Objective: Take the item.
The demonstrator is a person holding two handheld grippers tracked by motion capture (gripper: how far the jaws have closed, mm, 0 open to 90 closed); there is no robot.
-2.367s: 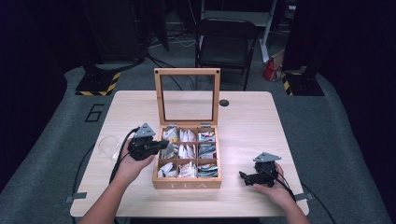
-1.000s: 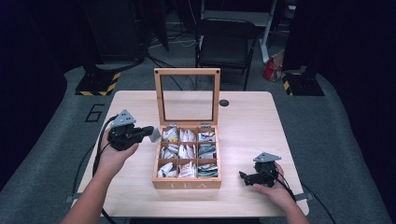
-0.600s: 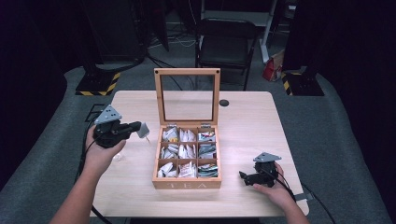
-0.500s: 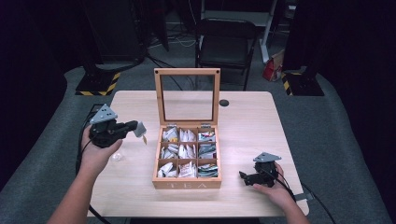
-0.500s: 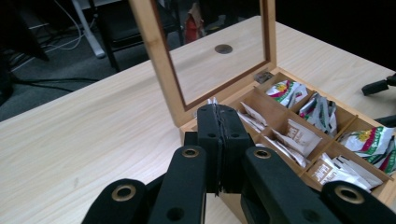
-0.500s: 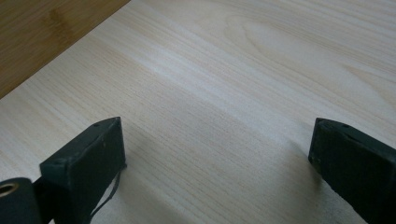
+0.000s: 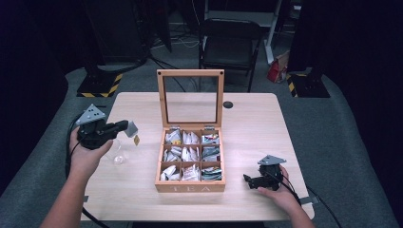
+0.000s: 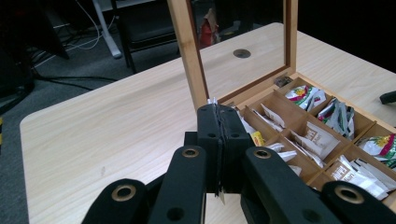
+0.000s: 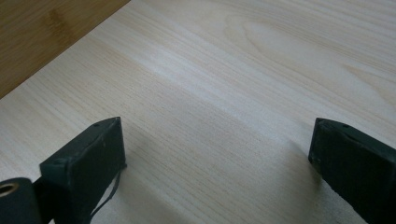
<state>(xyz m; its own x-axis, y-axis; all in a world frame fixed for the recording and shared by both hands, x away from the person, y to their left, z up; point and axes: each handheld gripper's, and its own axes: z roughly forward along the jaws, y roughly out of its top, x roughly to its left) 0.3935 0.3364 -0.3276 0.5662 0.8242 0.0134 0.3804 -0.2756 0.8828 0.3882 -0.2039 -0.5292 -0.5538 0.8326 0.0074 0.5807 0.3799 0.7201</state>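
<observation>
Between the left gripper's [image 7: 124,127] clamped jaws hangs 1 small white paper tea bag [image 7: 130,128], left of the open wooden tea box [image 7: 191,186]; keep it clenched, lower over the clear glass [image 7: 115,153] slowly.

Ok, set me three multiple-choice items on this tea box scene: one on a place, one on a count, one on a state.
1. Where is the left gripper?
A. Over the table, left of the tea box
B. Inside the box
C. Behind the lid

2. How many compartments does the tea box have?
A. Four
B. Six
C. Nine

3. How do the right gripper jaws stand?
A. Shut on a tea bag
B. Open, nothing between them
C. Shut on the lid

Answers: 1 A, the high view shows it left of the box, holding a tea bag whose tag hangs below. 2 C, three rows of three. 3 B, bare table shows between the jaws.
</observation>
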